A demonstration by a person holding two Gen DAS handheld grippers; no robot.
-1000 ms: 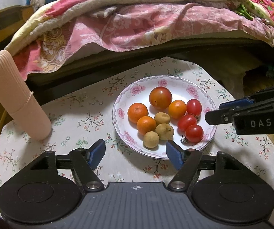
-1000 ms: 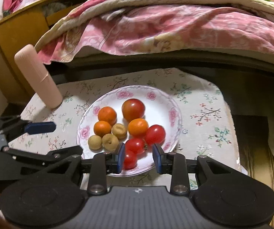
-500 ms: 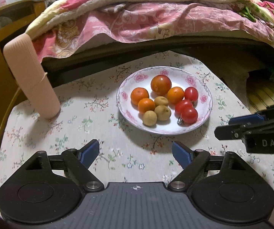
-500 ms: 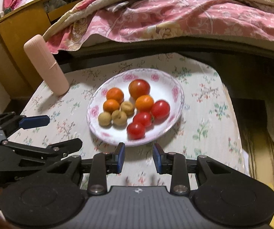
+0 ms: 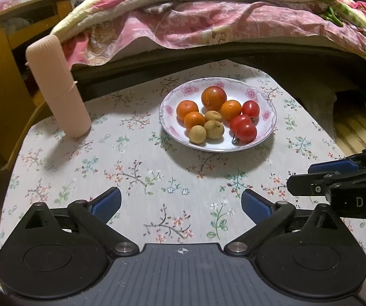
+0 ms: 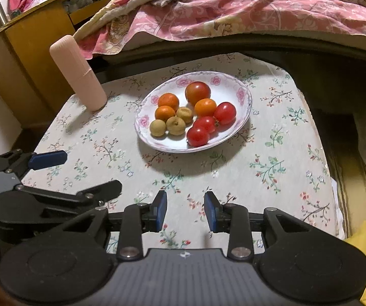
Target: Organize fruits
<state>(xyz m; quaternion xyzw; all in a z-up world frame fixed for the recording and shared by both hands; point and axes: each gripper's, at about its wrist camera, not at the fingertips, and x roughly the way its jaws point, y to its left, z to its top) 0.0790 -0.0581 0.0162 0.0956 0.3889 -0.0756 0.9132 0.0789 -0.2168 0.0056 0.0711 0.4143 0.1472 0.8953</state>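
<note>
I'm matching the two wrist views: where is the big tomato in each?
Left wrist: big tomato at the plate's far side, above centre.
Right wrist: big tomato at the plate's far side, just right of centre.
Shared landmark: the pink tube standing left of the plate.

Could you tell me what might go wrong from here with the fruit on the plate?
1. The fruits touch one another on the plate, so closing on the front cherry tomato could nudge its neighbours and set them rolling.
2. The right gripper is open only narrowly; it may be too narrow for the large tomato.
3. The tall pink bottle stands upright near the left gripper side; a wide sweep could topple it.
</note>
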